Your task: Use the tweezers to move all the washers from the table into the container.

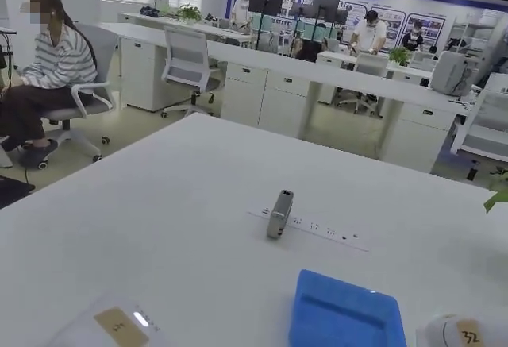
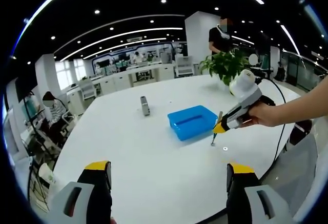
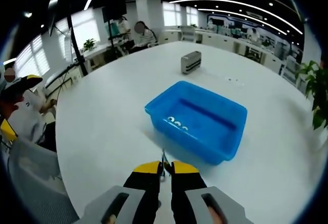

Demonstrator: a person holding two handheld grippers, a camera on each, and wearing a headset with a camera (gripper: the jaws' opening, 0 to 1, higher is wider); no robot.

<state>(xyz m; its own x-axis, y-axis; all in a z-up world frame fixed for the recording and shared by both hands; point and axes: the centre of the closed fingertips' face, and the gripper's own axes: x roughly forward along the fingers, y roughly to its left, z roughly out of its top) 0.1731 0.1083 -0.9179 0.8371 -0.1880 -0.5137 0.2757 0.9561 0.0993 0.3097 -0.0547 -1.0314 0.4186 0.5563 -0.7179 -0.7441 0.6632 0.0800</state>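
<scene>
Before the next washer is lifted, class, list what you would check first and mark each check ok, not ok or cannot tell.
1. Right gripper shut on the tweezers: ok.
2. Tweezers tips on the washer lying on the table: not ok, they stand just beside it.
3. Blue container open, with room: ok; a few washers lie inside.
4. Left gripper open and away from the work: ok.
5. Grey device off the path to the container: ok.
6. More washers left on the table: cannot tell, too small.
</scene>
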